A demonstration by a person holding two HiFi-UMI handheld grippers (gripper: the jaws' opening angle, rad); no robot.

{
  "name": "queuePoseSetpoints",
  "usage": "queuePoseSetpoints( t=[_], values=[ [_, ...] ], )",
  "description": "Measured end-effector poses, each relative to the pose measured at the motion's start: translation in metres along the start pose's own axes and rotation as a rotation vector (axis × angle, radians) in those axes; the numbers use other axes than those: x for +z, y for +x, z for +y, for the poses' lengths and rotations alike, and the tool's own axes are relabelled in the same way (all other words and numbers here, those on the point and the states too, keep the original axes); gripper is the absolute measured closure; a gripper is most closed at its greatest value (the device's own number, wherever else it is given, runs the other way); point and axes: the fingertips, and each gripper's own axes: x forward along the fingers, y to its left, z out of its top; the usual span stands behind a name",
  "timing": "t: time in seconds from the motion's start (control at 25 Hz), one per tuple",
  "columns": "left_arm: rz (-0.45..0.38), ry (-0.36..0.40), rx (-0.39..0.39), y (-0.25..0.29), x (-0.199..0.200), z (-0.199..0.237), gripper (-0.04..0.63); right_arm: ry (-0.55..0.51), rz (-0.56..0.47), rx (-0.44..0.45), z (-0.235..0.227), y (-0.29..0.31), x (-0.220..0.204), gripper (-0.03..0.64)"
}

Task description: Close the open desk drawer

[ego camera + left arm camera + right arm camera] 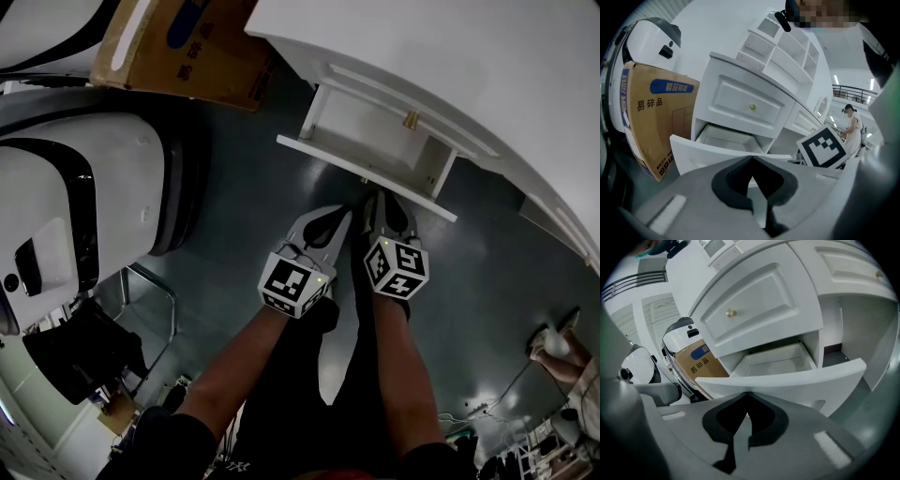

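My left tongs (339, 217) and right tongs (380, 199) are side by side in front of me, each grey pair clenched tip to tip with nothing between them, only the dark padded hollow behind the points. Their tips sit right at the front panel of the drawer (367, 172); I cannot tell whether either one touches it. The drawer is pulled well out from the bottom of the white worktop (487, 66), low over the floor (244, 234), which is dark grey and glossy. It is a shallow, smooth, white-painted box with square corners and a bare inside, and its broad front has a raised rim. Just above it, the upper drawer (764, 305) is shut flush; it has a framed, bevelled panel with a small round brass knob (731, 312) at its centre. Further off to my left, a brown cardboard box (187, 47) with a blue label and printed characters leans by the worktop's side. Beside it stands a rounded white machine (84, 187) with black trim.
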Motion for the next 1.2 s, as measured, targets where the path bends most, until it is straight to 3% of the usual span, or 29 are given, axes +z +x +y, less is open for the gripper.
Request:
queuePoseSetpoints(
  t=[1.2],
  values=[
    [-0.014, 0.012, -0.002, 0.067, 0.042, 0.012, 0.595, 0.012, -0.034, 0.013, -0.027, 0.041, 0.064, 0.595]
  ],
)
